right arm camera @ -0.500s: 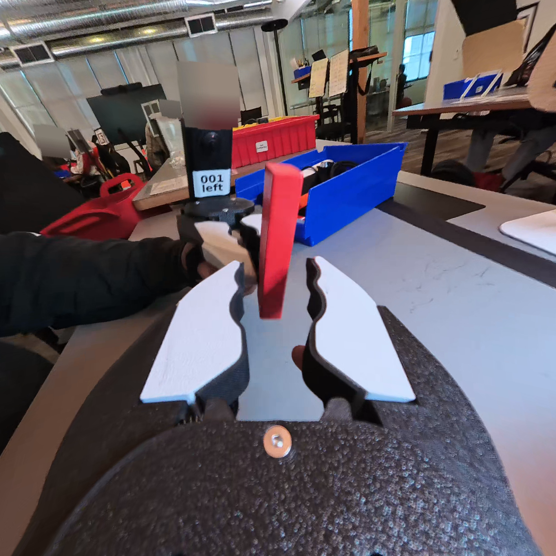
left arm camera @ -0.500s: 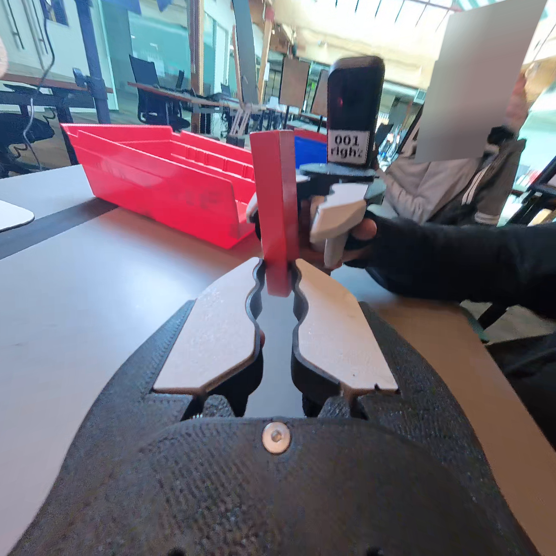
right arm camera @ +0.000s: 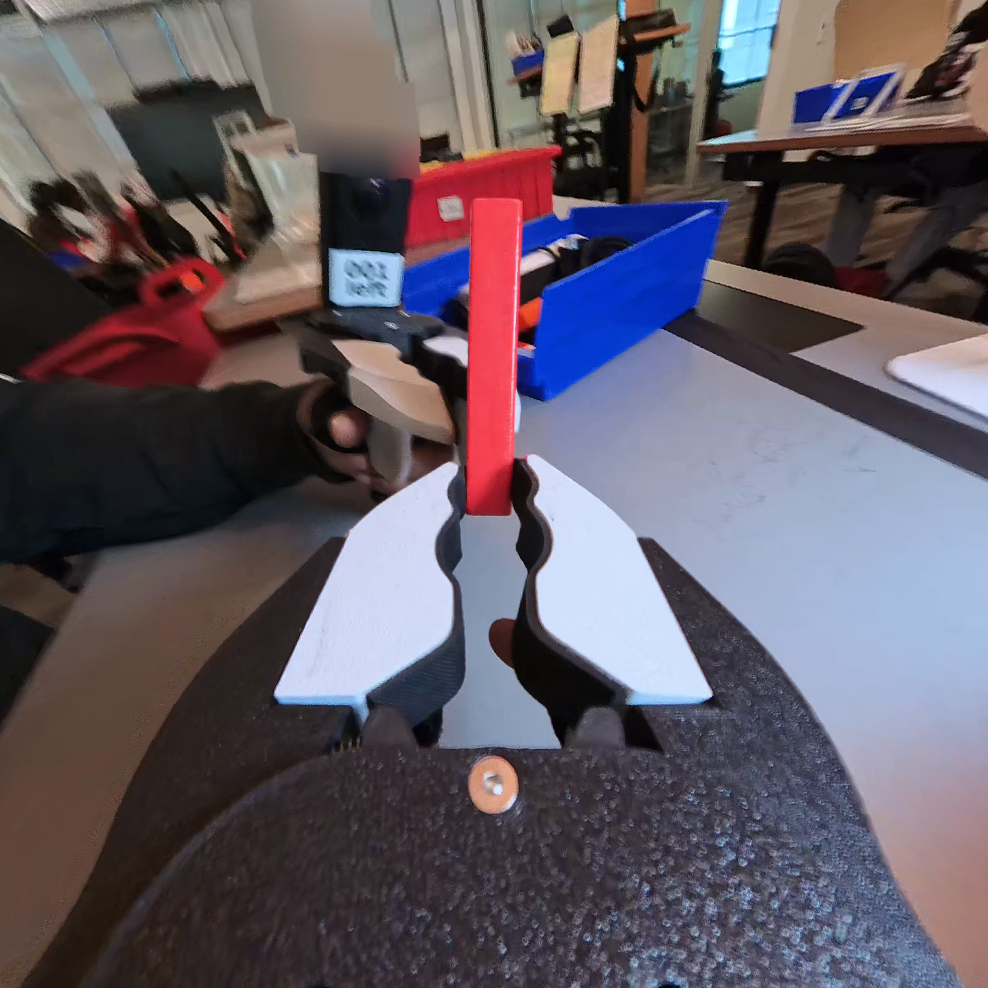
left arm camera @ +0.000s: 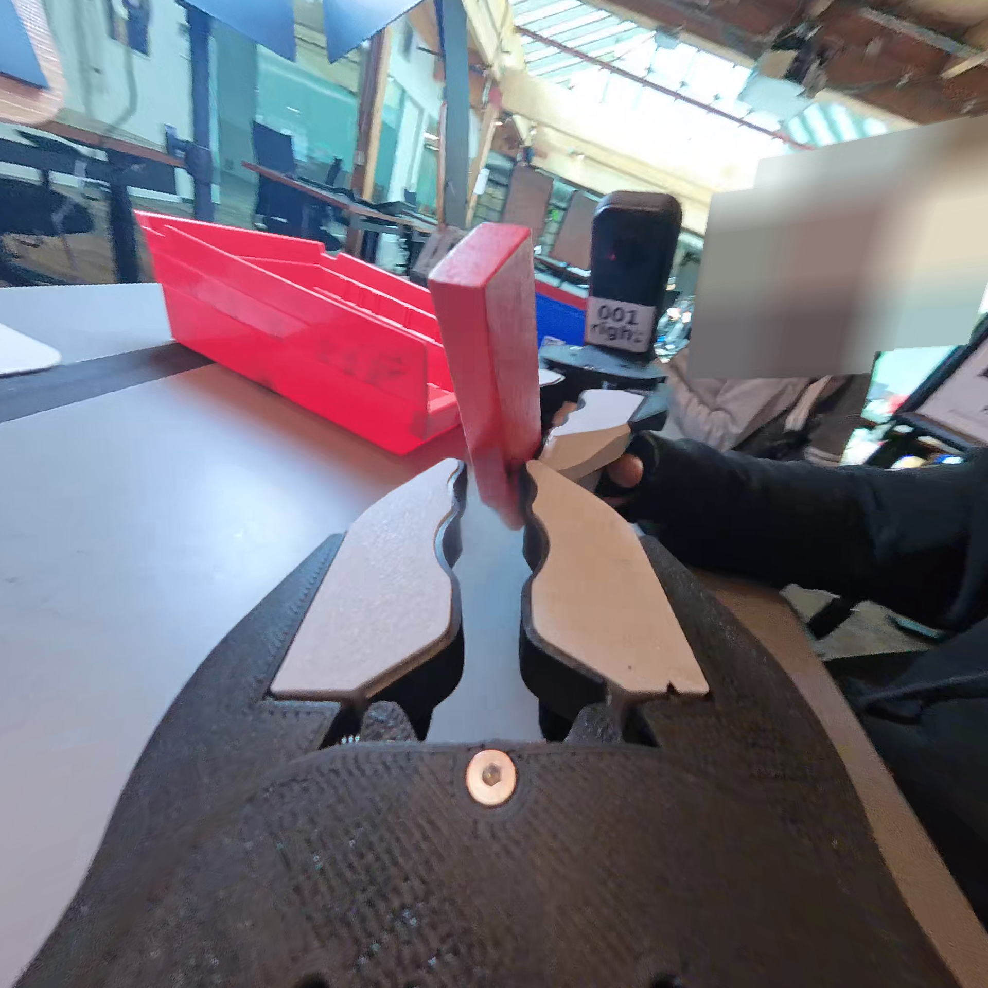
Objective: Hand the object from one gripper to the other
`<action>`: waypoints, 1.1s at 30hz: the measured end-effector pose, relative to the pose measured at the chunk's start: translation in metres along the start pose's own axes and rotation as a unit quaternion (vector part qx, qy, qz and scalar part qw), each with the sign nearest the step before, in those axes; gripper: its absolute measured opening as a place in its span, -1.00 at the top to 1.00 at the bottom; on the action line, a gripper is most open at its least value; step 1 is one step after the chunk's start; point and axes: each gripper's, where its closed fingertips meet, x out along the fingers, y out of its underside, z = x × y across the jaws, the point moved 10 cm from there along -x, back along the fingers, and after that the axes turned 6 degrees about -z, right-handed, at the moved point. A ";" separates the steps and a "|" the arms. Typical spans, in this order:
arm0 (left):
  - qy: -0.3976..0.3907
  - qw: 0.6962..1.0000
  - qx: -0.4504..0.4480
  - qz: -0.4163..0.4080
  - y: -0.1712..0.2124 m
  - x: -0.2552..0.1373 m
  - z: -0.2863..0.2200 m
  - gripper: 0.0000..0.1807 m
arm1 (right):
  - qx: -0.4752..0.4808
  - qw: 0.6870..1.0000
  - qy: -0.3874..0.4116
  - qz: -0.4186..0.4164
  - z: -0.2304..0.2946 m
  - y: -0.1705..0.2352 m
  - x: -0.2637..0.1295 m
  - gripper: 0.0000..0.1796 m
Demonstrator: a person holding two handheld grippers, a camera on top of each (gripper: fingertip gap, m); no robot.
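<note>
Red block [right arm camera: 492, 342]: flat rectangular slab, painted, plain faces. Stands on end above the grey table, lower end at 6 o'clock, top at 12 in the right wrist view; in the left wrist view [left arm camera: 489, 363] it tilts toward 11 o'clock.

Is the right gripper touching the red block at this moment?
Touching. In the right wrist view the right gripper has both fingers pressed against the lower end of the red block, with no gap on either side.
</note>
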 end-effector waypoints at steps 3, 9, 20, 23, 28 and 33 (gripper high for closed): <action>-0.064 0.995 0.069 0.034 -0.001 -0.006 0.003 0.62 | -0.068 0.996 0.032 0.050 -0.001 0.000 -0.004 0.81; -0.103 0.956 0.245 0.122 -0.001 -0.008 -0.006 0.46 | -0.259 0.938 0.078 0.217 0.006 0.010 -0.004 0.82; -0.046 0.938 0.269 0.214 0.018 0.001 -0.013 0.75 | -0.247 0.956 0.016 0.159 0.014 0.004 -0.012 0.78; -0.001 0.972 0.184 0.144 0.009 0.002 -0.015 0.80 | -0.160 0.986 0.000 0.046 0.009 -0.011 -0.019 0.72; 0.051 0.994 0.090 0.019 -0.006 0.001 -0.021 0.81 | -0.001 0.994 -0.036 -0.099 -0.001 -0.020 -0.026 0.58; 0.069 0.994 0.030 -0.078 -0.017 -0.004 -0.024 0.81 | 0.124 0.978 -0.098 -0.139 -0.005 -0.007 -0.014 0.46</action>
